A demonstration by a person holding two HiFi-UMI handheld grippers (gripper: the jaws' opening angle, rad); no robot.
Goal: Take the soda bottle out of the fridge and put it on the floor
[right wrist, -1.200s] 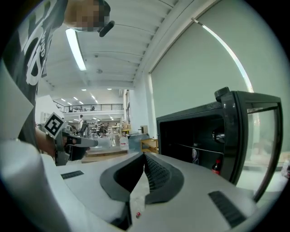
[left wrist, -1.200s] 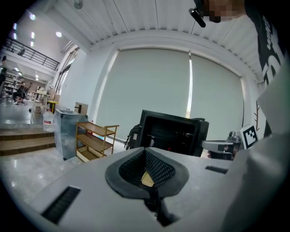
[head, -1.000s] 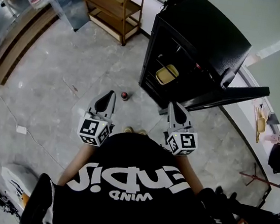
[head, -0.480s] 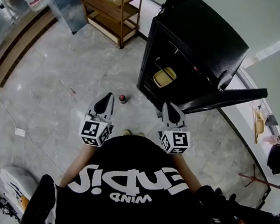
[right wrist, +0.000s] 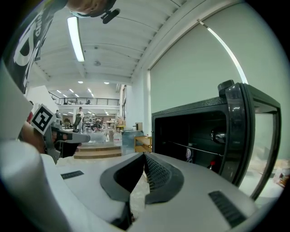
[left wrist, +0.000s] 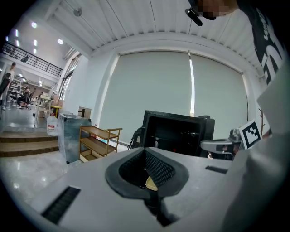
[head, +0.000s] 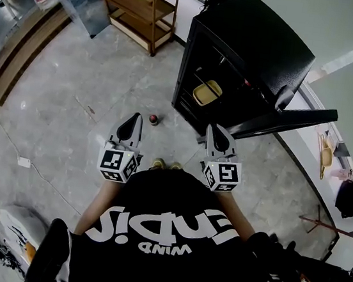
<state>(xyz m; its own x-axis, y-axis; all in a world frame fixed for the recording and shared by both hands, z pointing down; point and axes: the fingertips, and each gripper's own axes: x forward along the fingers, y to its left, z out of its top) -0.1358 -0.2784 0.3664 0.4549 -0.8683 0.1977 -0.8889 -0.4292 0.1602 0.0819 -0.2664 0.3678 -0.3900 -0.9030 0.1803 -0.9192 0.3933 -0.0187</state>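
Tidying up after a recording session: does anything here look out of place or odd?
A small red-capped bottle stands alone on the floor in front of the black fridge, whose door hangs wide open. Nothing looks spilled or damaged.

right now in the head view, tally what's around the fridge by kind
grippers: 2 (left gripper, right gripper)
black fridge, door open: 1
wooden shelf cart: 1
yellow container inside the fridge: 1
red-topped bottle on the floor: 1
total: 6
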